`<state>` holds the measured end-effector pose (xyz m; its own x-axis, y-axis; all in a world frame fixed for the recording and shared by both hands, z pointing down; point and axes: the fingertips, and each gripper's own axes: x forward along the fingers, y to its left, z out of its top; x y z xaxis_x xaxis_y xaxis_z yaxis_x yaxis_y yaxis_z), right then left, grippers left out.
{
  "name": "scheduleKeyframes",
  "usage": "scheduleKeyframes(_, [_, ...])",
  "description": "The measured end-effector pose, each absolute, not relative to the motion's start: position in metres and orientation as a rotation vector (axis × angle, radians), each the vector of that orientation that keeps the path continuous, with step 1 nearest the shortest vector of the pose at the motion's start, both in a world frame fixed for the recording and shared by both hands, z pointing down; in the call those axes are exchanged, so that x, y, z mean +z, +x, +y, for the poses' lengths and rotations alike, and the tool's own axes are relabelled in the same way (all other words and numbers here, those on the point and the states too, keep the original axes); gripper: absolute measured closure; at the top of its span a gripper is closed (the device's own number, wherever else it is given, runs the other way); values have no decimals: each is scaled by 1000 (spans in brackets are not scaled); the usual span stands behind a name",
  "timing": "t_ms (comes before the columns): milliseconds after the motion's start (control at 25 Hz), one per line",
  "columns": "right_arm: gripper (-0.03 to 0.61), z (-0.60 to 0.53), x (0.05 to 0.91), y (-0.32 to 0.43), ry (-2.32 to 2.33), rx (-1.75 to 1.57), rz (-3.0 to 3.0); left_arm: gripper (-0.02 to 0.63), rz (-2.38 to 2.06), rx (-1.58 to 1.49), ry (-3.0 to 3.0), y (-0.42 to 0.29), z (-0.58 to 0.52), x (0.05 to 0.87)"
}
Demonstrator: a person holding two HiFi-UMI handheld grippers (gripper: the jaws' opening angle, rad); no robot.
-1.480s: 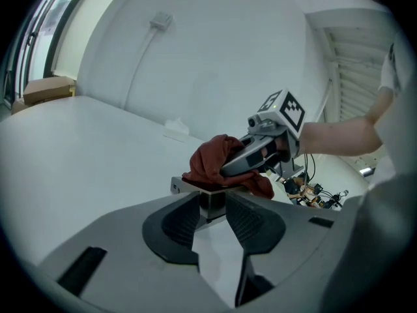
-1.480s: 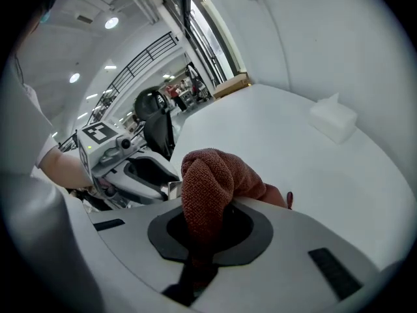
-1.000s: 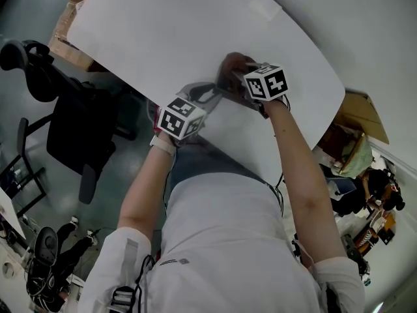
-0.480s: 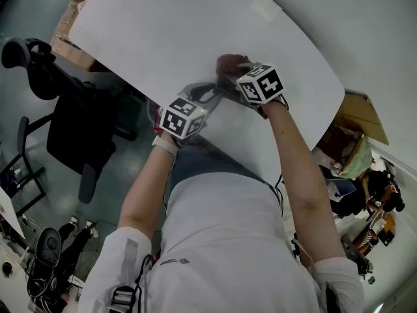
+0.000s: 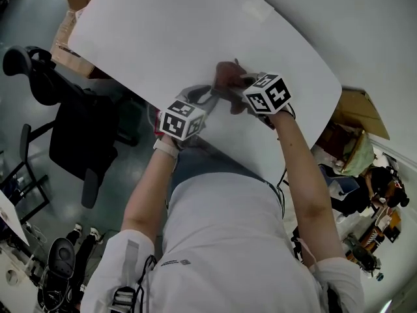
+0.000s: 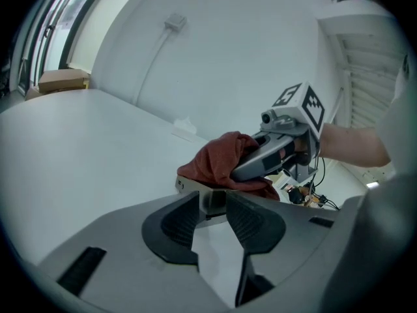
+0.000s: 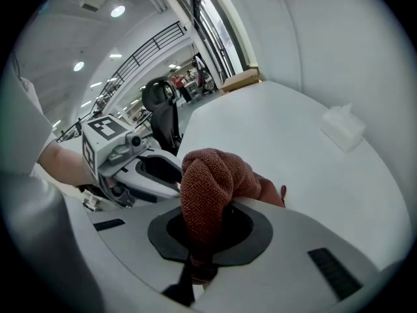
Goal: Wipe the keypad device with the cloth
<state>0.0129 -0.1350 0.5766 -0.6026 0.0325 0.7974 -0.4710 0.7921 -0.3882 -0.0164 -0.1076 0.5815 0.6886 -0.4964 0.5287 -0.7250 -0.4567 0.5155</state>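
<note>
I record that over the last second the right gripper (image 7: 203,240), jaws clamped on the rust-red cloth (image 7: 205,181), has drawn back slightly toward the near edge of the table (image 5: 163,31), dragging the cloth over the keypad device (image 6: 187,186). The left gripper (image 6: 212,204) stays closed on the device's near end, pinning it there. I judge a wiping stroke under way, with coverage incomplete.

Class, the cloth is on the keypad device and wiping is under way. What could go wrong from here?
1. The left gripper pinches only a thin edge of the keypad device, so wiping pressure may twist it loose.
2. The cloth is bunched up in the right gripper, so it may skip parts of the surface or pull out of the fingers.
</note>
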Motion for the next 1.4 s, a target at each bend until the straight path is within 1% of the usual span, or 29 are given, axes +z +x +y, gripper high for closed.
scheduleKeyframes(240, [537, -132, 581, 56, 427, 787, -2044, 483, -959, 416, 2146, -19, -115, 584])
scheduleKeyframes(400, [537, -122, 582, 70, 478, 869, -2048, 483, -957, 396, 2143, -16, -122, 587])
scheduleKeyframes(600, [537, -103, 582, 68, 515, 967, -2081, 483, -978, 393, 2129, -17, -127, 588])
scheduleKeyframes(720, [537, -97, 580, 66, 547, 979, -2107, 483, -975, 454, 2137, -21, -116, 586])
scheduleKeyframes(800, [537, -97, 574, 64, 569, 972, -2145, 483, -954, 434, 2135, -21, -104, 580])
scheduleKeyframes(960, [537, -101, 564, 58, 595, 978, -2225, 483, -907, 408, 2156, -4, -79, 567])
scheduleKeyframes(1160, [537, -98, 575, 51, 585, 946, -2216, 483, -860, 408, 2155, 27, -61, 571])
scheduleKeyframes(1320, [537, -102, 583, 52, 580, 975, -2188, 483, -870, 409, 2143, 35, -60, 576])
scheduleKeyframes(1400, [537, -104, 586, 53, 591, 1028, -2177, 494, -879, 411, 2140, 34, -61, 577])
